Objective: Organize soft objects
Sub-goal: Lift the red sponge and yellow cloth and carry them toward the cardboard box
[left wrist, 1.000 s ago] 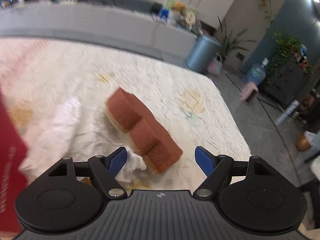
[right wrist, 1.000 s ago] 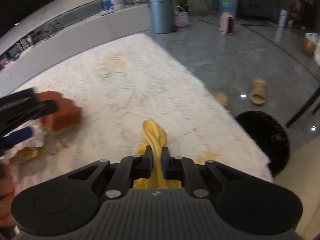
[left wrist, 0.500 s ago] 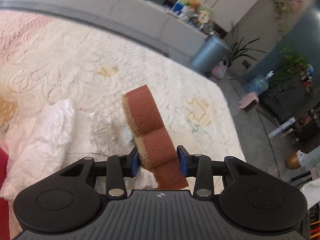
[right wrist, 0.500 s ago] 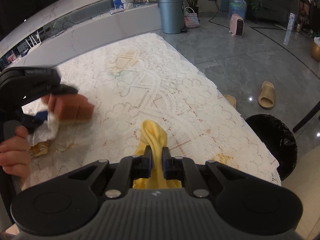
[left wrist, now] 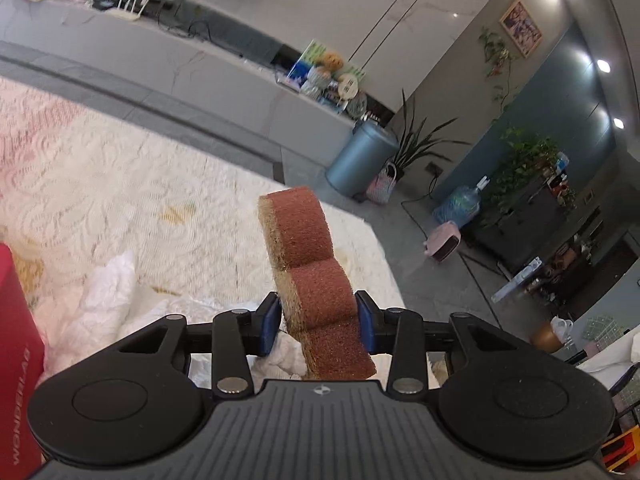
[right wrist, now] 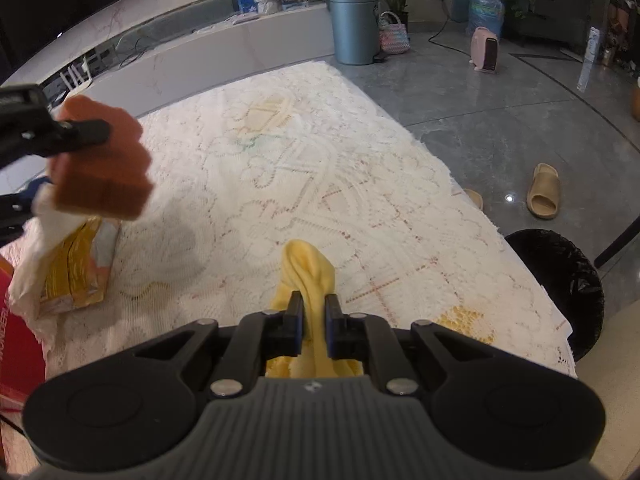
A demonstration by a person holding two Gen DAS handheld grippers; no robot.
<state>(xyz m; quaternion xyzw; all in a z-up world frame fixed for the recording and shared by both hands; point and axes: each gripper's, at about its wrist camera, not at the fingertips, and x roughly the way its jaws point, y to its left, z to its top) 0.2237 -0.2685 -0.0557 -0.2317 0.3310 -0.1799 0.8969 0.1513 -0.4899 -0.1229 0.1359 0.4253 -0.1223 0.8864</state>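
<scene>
My left gripper point(left wrist: 318, 322) is shut on a brown sponge point(left wrist: 308, 256) with a yellow underside and holds it lifted above the table. The same sponge point(right wrist: 102, 160) and the left gripper point(right wrist: 44, 160) show at the left of the right wrist view. My right gripper point(right wrist: 313, 322) is shut on a yellow cloth point(right wrist: 308, 272) that sticks out past the fingertips, above the lace tablecloth point(right wrist: 320, 184). White crumpled paper point(left wrist: 108, 300) lies on the table below the sponge.
A red box point(left wrist: 18, 320) stands at the left. A yellow packet point(right wrist: 80, 268) lies under the white paper. A black bin point(right wrist: 560, 280) stands beside the table's right edge. Slippers point(right wrist: 542, 192) and a blue-grey bin point(right wrist: 354, 28) are on the floor.
My left gripper closed on the sponge and lifted it off the table. The right gripper kept its hold on the yellow cloth and rose slightly.
</scene>
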